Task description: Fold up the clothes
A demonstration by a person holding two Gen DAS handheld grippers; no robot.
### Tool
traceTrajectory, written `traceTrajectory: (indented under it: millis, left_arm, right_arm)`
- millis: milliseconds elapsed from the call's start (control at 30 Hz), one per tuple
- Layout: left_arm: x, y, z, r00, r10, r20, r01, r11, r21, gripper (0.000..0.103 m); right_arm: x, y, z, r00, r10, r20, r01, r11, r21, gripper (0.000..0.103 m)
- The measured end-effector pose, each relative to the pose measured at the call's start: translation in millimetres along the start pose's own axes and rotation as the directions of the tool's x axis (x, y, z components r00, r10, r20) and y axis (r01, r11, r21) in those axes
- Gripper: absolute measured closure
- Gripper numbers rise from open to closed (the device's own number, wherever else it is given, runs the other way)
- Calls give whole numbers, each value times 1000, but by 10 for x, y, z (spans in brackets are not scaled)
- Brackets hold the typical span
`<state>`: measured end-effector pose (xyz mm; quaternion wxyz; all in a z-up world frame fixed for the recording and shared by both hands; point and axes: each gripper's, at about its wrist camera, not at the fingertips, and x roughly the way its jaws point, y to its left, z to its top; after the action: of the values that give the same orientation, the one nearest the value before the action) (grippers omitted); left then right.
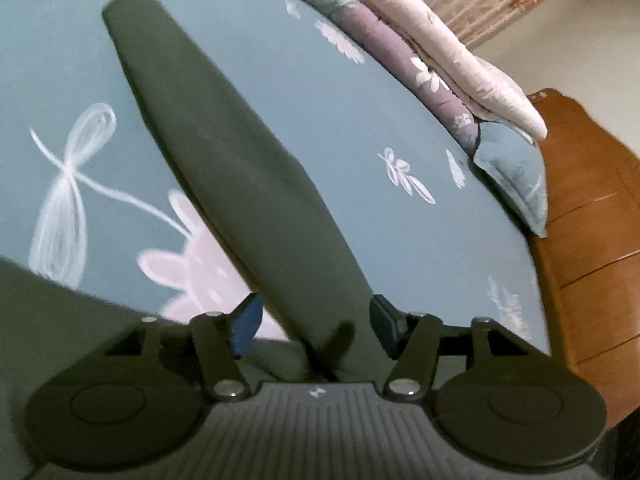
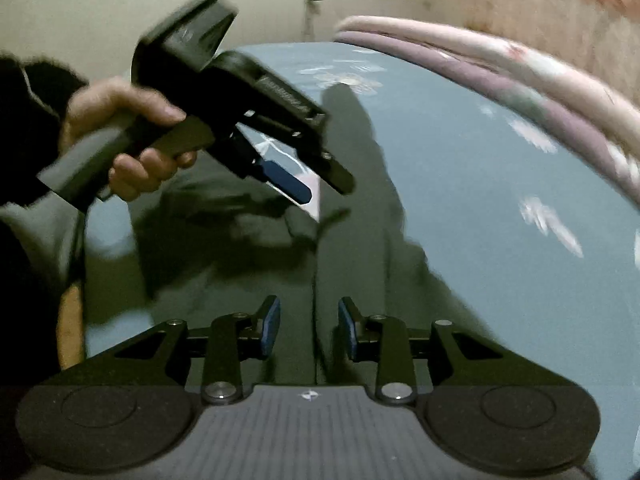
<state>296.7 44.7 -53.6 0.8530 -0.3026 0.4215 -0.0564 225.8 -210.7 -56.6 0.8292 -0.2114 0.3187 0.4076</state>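
A dark olive garment (image 1: 240, 168) lies flat on the teal bedsheet (image 1: 400, 240), which has white dragonfly and flower prints. One long narrow part of the garment runs from the bottom centre to the upper left. My left gripper (image 1: 314, 322) is open just above the near end of that strip, its blue pads (image 1: 244, 326) apart and not pressing the cloth. In the right wrist view the garment (image 2: 352, 248) spreads under my right gripper (image 2: 309, 328), whose pads stand apart over a fold line. The left gripper (image 2: 316, 184) hovers over the garment there, held by a hand (image 2: 120, 120).
Folded quilts (image 1: 440, 60) are stacked along the far side of the bed, and a teal pillow (image 1: 516, 176) lies beside them. A wooden bed frame (image 1: 592, 260) borders the right edge. Bare sheet (image 2: 500, 220) lies to the right of the garment.
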Motion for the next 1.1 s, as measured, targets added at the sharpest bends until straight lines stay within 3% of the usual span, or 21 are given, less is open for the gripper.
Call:
traceTrajectory:
  millis: [100, 133, 200, 333, 467, 600, 767, 900, 1100]
  left_arm:
    - [-93, 11, 38, 1000, 15, 13, -16, 999, 37, 36]
    - [-113, 16, 40, 1000, 16, 14, -17, 999, 48, 34]
    - [-138, 21, 30, 1000, 16, 10, -16, 997, 71, 33]
    - [-101, 28, 2, 1000, -17, -16, 19, 996, 90, 32]
    - [-18, 16, -25, 998, -40, -47, 44, 994, 97, 30]
    - [-20, -12, -43, 998, -41, -54, 47, 992, 118, 29]
    - [27, -42, -66, 997, -49, -63, 57, 990, 133, 28]
    - [89, -98, -114, 994, -75, -81, 85, 988, 129, 27]
    - [91, -186, -188, 992, -85, -96, 99, 984, 148, 26]
  right_arm:
    - [197, 60, 90, 999, -48, -20, 45, 992, -119, 69]
    - [235, 67, 87, 997, -74, -33, 68, 985, -159, 83]
    - [275, -10, 73, 992, -107, -64, 94, 979, -179, 98]
    - [271, -352, 75, 996, -56, -68, 57, 998, 3, 102]
    - [281, -722, 18, 998, -13, -56, 26, 970, 243, 102]
    - [-11, -789, -45, 998, 28, -54, -14, 971, 240, 99]
    - [-332, -483, -256, 981, 73, -178, -71, 997, 19, 87]
    - [-411, -127, -550, 960, 5, -278, -65, 977, -205, 87]
    - [-324, 153, -708, 962, -117, -247, 9, 917, -399, 87]
